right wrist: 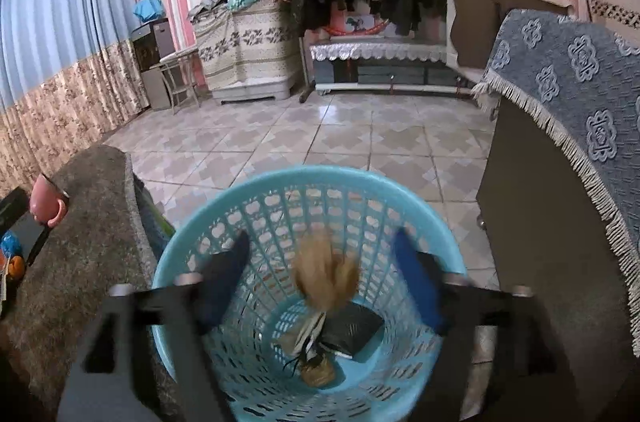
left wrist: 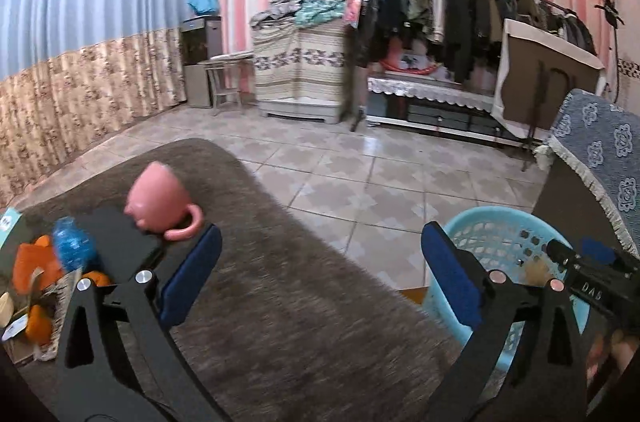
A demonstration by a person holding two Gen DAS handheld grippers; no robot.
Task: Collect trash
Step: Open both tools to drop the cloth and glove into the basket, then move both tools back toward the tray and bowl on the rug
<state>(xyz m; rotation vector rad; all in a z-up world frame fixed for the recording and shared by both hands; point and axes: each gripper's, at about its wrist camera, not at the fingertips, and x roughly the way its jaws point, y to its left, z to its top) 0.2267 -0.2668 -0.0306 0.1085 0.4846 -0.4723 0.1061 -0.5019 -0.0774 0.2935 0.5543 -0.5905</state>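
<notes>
Over the blue basket (right wrist: 280,206) on the tiled floor, the right tongs (right wrist: 320,286) hang with their fingers spread wide, pinching nothing. Between the fingers a blurred tan scrap (right wrist: 325,272) shows against the basket's inside wall; whether it touches anything cannot be told. At the bottom of the basket lie a black packet (right wrist: 352,332), a striped wrapper (right wrist: 310,336) and a small brown piece (right wrist: 318,374).

Left of the basket stands the desk (left wrist: 304,302), covered in shaggy grey-brown cloth, with its right edge just beside the basket rim. The left tongs (left wrist: 320,270) sit above the middle of the desk, fingers spread wide and holding nothing. Near the desk's left edge a pink mug (left wrist: 158,200) lies tipped over, its handle toward the tongs, resting against a flat black thing (left wrist: 116,242). Just left of that, at the left edge, are a crumpled blue wrapper (left wrist: 74,248), orange scraps (left wrist: 34,266) and more paper, too blurred to name.

From the left wrist view the right tongs' black body (left wrist: 592,274) reaches over the basket (left wrist: 500,234).
</notes>
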